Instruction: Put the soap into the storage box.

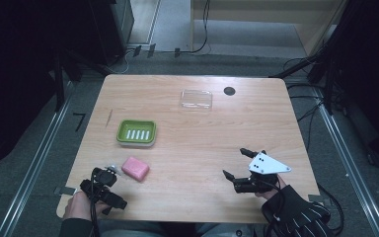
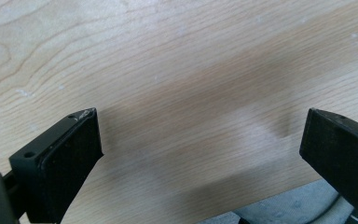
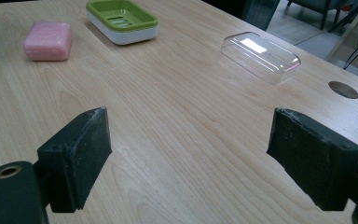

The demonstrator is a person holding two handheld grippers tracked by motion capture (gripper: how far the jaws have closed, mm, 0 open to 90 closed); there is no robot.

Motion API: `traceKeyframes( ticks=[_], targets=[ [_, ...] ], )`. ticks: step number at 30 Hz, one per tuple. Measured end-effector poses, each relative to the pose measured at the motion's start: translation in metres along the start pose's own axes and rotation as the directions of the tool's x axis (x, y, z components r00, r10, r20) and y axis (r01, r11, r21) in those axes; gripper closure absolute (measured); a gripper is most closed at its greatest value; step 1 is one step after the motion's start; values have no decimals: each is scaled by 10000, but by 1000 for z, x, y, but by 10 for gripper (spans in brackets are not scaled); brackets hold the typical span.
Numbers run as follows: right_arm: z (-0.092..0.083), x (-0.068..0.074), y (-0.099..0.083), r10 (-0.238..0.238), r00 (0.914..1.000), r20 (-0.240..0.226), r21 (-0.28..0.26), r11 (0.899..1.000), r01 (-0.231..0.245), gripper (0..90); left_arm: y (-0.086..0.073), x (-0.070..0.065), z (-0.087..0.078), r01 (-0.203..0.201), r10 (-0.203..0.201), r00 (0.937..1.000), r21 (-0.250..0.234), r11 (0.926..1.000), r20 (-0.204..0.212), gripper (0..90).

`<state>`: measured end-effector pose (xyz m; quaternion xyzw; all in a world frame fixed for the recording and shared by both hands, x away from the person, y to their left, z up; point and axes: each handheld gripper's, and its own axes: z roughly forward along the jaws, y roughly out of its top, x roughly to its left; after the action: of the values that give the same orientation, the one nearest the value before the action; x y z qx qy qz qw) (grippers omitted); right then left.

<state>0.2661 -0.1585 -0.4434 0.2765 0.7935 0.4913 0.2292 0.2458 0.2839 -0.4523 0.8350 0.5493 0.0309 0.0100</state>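
Pale wood grain runs across the surface [image 1: 197, 148], which stands on a grey floor with dark cables trailing at its far side. At about seven o'clock on it I hold my left hand-held gripper [image 1: 104, 183], its jaws spread wide with nothing but bare wood between them in the left gripper view. Just beside it, toward one o'clock, lies the pink soap bar [image 1: 135, 168], flat and apart from the jaws. Further on at twelve o'clock from the soap sits the green soap dish [image 1: 136, 133], upright, with pale slots in its floor. A clear lid [image 1: 196, 98] rests at the far side, near a round dark hole [image 1: 229, 91] in the wood. At about five o'clock my right hand-held gripper [image 1: 237, 163] also stands wide open and holds nothing; its jaws point across the wood toward the soap, dish and lid, all well apart from it.
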Motion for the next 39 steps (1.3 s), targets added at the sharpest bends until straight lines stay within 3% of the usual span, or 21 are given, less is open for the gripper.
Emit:
traceKeyframes(
  ticks=[22,27,39],
  targets=[
    [0,0,0,-18,10000,25,60,10000,17,138,26,-13,-11,-274,293,9993,-792,9965,232,0],
    [0,0,0,-20,10000,18,53,10000,20,138,33,-16,-15,-256,288,9993,-1302,9912,223,0],
    [0,1,0,13,10000,14,51,10000,-13,138,48,-14,-16,-383,423,9985,-1069,9935,350,0]
  ],
)
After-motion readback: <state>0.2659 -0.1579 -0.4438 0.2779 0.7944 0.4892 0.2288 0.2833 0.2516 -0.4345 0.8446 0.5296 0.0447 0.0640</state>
